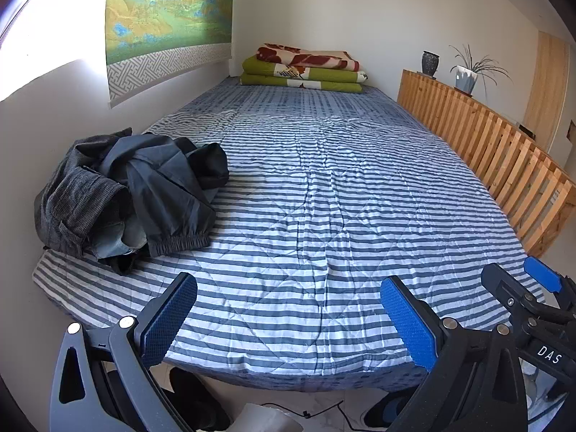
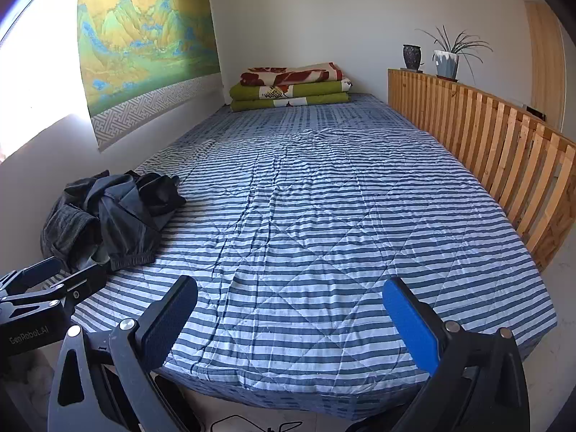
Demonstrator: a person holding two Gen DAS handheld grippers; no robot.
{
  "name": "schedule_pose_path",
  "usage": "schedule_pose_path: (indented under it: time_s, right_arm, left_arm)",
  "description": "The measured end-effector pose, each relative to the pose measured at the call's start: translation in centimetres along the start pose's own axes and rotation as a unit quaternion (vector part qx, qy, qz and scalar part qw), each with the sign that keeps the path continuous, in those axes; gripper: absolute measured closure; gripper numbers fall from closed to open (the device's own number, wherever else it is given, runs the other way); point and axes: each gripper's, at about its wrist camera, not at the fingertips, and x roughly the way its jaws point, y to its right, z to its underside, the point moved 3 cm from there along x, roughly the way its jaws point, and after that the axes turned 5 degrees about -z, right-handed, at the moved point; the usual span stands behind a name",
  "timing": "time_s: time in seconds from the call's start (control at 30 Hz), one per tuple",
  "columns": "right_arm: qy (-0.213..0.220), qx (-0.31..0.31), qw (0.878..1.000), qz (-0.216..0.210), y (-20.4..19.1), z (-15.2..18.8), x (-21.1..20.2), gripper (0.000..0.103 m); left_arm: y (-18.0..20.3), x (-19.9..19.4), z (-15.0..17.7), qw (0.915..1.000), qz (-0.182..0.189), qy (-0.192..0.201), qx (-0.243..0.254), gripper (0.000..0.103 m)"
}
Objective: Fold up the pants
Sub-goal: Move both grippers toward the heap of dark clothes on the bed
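Observation:
A crumpled heap of dark pants (image 1: 133,187) lies on the left side of the striped bed (image 1: 324,187), close to the wall; the heap of pants (image 2: 111,216) shows at the left of the right wrist view too. My left gripper (image 1: 288,320) hangs open over the bed's near edge, nothing between its blue pads. My right gripper (image 2: 289,322) is open as well, beside it to the right and also empty. Each gripper appears at the edge of the other's view. Both are well short of the pants.
Folded blankets (image 1: 306,68) are stacked at the bed's far end. A wooden slatted rail (image 1: 496,158) runs along the right side, with a dark vase (image 1: 430,63) and a potted plant (image 1: 468,72) on top. A landscape scroll (image 1: 169,18) hangs on the left wall. Cables (image 1: 324,414) lie on the floor below.

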Motion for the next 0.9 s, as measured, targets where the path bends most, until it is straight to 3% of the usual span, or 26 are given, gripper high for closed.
schedule_pose_path:
  time_s: [0.9]
  right_arm:
    - [-0.003, 0.012, 1.000, 0.002, 0.9, 0.1, 1.1, 0.001]
  left_arm:
    - [0.2, 1.4, 0.3, 0.9996, -0.015, 0.002, 0.024, 0.000]
